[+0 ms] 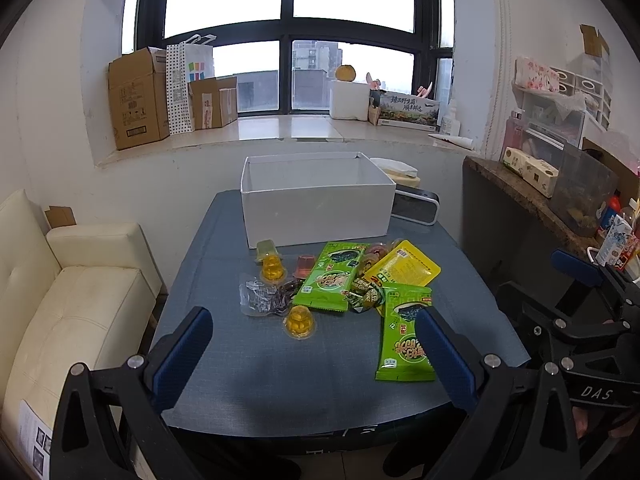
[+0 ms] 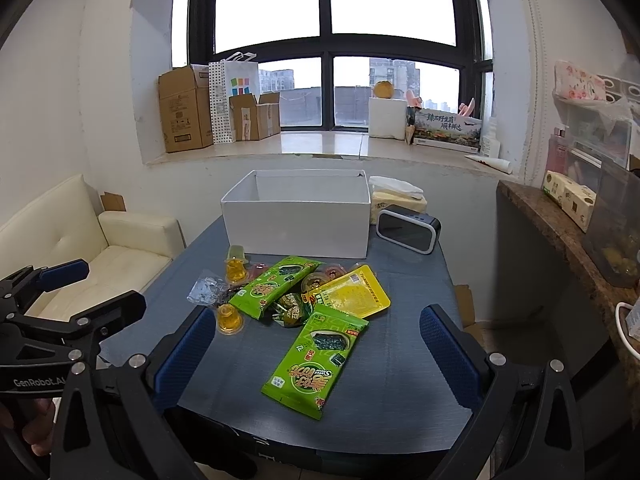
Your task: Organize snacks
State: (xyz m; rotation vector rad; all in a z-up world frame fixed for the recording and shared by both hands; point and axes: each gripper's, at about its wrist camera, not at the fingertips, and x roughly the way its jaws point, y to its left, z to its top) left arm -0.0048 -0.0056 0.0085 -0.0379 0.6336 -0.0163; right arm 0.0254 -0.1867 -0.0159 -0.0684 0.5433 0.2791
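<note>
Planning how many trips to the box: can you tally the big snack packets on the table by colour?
Green seaweed snack packets: 2 (near one, far one)
Yellow packet: 1
Total: 3

The small jelly cups and wrapped candies are not counted.

The box (image 2: pixel 295 222) stands at the back of the worktop (image 2: pixel 380 380); the snack pile (image 2: pixel 304 300) lies just before the box; a clock (image 2: pixel 408 229) sits right of the box; a sofa (image 2: pixel 100 256) lies to its left.

Black gripper (image 1: pixel 314 344) frames, blue ribbed jaws, silver screws
</note>
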